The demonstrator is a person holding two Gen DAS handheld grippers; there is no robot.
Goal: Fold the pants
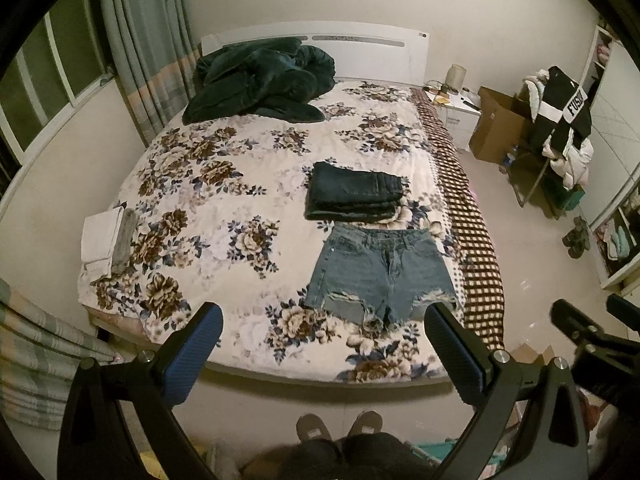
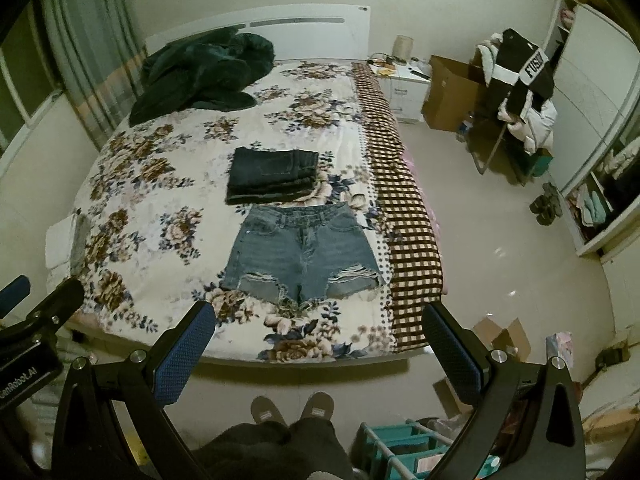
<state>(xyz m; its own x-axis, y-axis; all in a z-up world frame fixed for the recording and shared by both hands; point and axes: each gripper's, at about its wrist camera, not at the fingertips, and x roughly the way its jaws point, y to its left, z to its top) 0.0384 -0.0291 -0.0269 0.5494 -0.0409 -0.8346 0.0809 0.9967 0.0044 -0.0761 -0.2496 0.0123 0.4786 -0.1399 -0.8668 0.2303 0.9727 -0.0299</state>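
Bedroom, floral bedspread (image 1: 224, 216). Denim shorts (image 1: 380, 270) lie flat and unfolded near the bed's foot, right of centre — waistband far, frayed hems near. Just beyond them, folded dark jeans (image 1: 354, 192). Left gripper (image 1: 324, 344) and right gripper (image 2: 320, 340) both gape wide, empty, hovering short of the bed. Step looks like pre-grasp; next move probably calls for pinching one side and folding across. Left view shows folded white cloth (image 1: 100, 240) clearly; right view adds a teal rack (image 2: 400, 452) — near floor.
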